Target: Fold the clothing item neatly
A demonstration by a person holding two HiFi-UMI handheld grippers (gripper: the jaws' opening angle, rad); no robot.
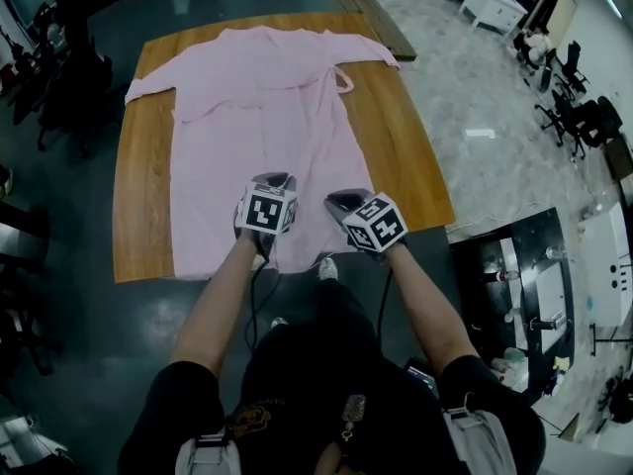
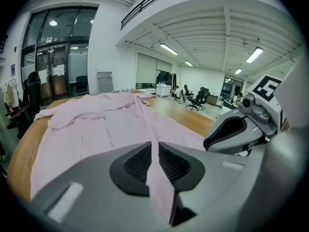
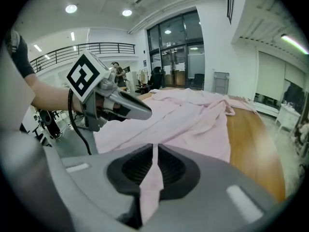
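Note:
A pink robe-like garment [image 1: 262, 107] lies spread flat along a wooden table [image 1: 141, 176], collar and sleeves at the far end, hem toward me. Both grippers hover over the hem near the table's front edge, side by side. My left gripper [image 1: 275, 180] is shut on a fold of the pink cloth; in the left gripper view the fabric [image 2: 96, 129] runs between its pads [image 2: 140, 161]. My right gripper [image 1: 341, 201] is also shut on the hem, a thin strip of cloth [image 3: 150, 187] pinched between its pads [image 3: 169, 168]. Each gripper shows in the other's view.
The table stands on a dark floor. Office chairs [image 1: 579, 117] and a white bench [image 1: 492, 3] are at the far right. A black rack with bottles [image 1: 514, 295] is at my right, and dark chairs [image 1: 69, 77] stand left of the table.

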